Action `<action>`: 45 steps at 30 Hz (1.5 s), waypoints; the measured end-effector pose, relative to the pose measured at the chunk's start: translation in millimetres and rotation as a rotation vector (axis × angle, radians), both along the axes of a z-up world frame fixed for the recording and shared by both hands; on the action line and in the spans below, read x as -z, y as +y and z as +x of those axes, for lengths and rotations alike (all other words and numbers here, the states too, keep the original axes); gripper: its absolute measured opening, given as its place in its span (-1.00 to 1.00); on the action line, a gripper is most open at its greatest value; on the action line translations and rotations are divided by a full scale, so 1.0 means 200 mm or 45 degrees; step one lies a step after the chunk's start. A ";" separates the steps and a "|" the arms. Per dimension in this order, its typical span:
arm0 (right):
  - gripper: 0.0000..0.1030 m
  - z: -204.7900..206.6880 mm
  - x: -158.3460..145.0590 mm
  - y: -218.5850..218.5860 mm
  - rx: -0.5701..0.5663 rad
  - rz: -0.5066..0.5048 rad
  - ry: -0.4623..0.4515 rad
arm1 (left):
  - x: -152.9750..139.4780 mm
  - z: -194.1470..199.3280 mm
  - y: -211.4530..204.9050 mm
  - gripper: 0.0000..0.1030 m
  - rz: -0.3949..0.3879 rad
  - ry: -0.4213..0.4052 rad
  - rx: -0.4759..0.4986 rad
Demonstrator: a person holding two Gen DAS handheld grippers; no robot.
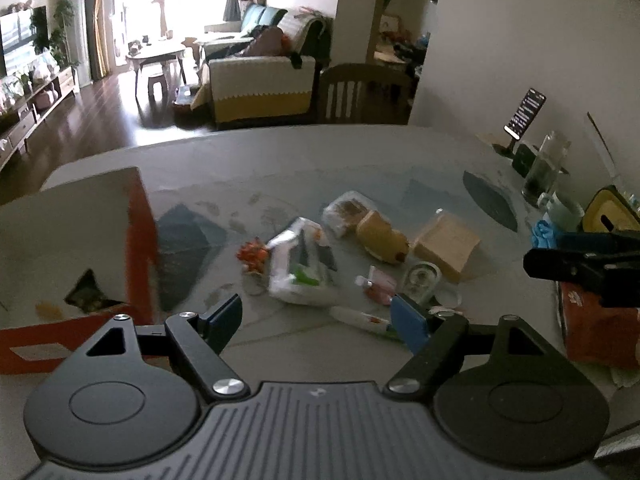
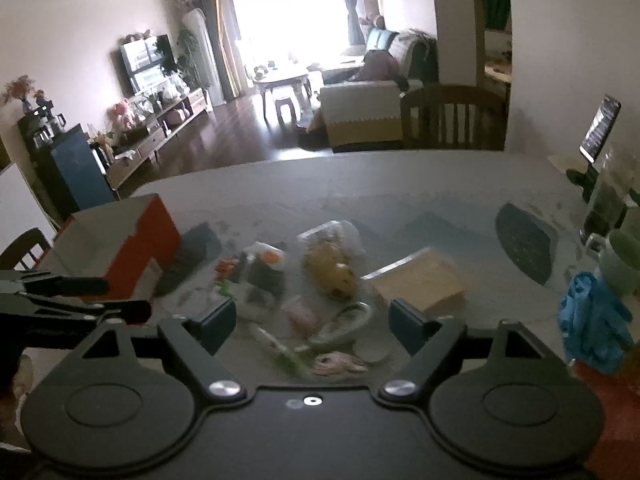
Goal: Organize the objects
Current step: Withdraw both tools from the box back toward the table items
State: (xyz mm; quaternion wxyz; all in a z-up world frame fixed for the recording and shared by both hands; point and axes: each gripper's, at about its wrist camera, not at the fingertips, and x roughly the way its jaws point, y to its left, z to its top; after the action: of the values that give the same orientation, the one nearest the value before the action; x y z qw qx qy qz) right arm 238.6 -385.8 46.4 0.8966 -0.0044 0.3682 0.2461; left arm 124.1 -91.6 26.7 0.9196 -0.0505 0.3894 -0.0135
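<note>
Orange-and-white cardboard box [image 1: 80,256] was seen left of the left gripper [image 1: 316,320], nothing visibly packed; small clutter, including a yellow plush toy [image 1: 382,240], lay scattered ahead. Both it and the right gripper [image 2: 312,320] were held open, empty. Grey patterned tabletop [image 1: 320,160]; living room beyond.

On the table [image 1: 320,152], a box [image 1: 80,240] stands at the left; a clutter of small items lies in the middle, with a bag [image 1: 300,268] left of a block [image 1: 446,246]. A phone [image 1: 524,114] on a stand and a jar [image 1: 546,168] stand at the right edge, a chair [image 1: 364,94] behind the table
</note>
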 end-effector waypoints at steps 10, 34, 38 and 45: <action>0.62 0.24 0.20 -0.17 0.026 -0.074 0.066 | 0.20 0.18 -0.21 1.00 0.019 0.099 -0.005; 0.62 0.45 0.53 -0.13 -0.116 -0.233 0.181 | 0.65 0.52 -0.42 1.00 0.155 0.312 -0.184; 0.61 0.49 0.59 -0.10 -0.109 -0.246 0.204 | 0.69 0.53 -0.44 1.00 0.164 0.359 -0.148; 0.61 0.52 0.66 -0.04 -0.150 -0.259 0.235 | 0.71 0.46 -0.42 1.00 0.196 0.356 -0.085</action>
State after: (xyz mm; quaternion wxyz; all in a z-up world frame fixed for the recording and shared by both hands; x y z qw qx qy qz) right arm 341.7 -393.5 -85.6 0.8379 -0.0941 0.4711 0.2590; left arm 216.6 -175.1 -114.7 0.8575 0.0058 0.5116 0.0541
